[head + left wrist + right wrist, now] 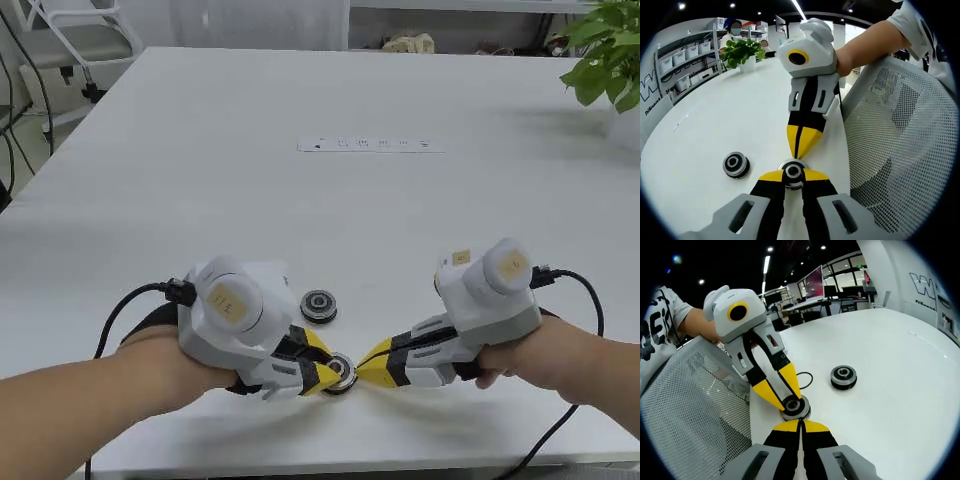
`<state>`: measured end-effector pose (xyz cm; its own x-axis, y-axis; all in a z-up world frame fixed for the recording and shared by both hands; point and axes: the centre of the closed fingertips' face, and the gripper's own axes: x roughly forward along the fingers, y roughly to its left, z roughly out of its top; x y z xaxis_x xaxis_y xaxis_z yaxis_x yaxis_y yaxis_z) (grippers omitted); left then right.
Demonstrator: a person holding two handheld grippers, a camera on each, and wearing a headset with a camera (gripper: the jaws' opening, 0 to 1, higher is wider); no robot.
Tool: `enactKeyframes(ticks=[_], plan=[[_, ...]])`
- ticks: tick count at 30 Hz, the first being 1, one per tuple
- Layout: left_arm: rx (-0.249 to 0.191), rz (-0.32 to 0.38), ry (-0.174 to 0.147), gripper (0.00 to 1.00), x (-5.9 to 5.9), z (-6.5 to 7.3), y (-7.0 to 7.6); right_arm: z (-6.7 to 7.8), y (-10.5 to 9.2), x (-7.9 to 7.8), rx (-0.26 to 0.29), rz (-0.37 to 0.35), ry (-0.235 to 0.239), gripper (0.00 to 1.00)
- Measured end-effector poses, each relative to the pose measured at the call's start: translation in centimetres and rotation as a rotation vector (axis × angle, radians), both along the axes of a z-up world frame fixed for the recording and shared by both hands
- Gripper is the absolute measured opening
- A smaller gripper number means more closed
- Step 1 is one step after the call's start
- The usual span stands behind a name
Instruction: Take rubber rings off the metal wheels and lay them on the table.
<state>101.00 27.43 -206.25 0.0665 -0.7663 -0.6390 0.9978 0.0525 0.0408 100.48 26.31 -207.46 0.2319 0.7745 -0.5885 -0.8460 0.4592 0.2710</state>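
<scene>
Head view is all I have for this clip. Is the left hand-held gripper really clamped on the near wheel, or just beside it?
Observer: Clamped. In the left gripper view the wheel sits gripped between the two yellow jaws of the left hand-held gripper.
Reviewer: And the right one, open or shut?
Observer: Shut. The right gripper view has the right hand-held gripper with jaws pressed together, pointing at that wheel.
Reviewer: Any ring off yet?
Observer: It seems so: in the right gripper view a thin black ring lies flat on the table, just beyond the left hand-held gripper.
</scene>
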Motion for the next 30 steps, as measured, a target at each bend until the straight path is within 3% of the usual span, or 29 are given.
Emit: enactKeyframes(ticks=[9, 30], plan=[[-0.001, -0.004, -0.002, 0.07, 0.0, 0.0, 0.0, 0.5, -0.1, 0.4, 0.051, -0.045, 0.038, 0.0], [0.013, -0.001, -0.014, 0.07, -0.1, 0.0, 0.0, 1.0, 0.6, 0.3, 0.08, -0.062, 0.04, 0.0]])
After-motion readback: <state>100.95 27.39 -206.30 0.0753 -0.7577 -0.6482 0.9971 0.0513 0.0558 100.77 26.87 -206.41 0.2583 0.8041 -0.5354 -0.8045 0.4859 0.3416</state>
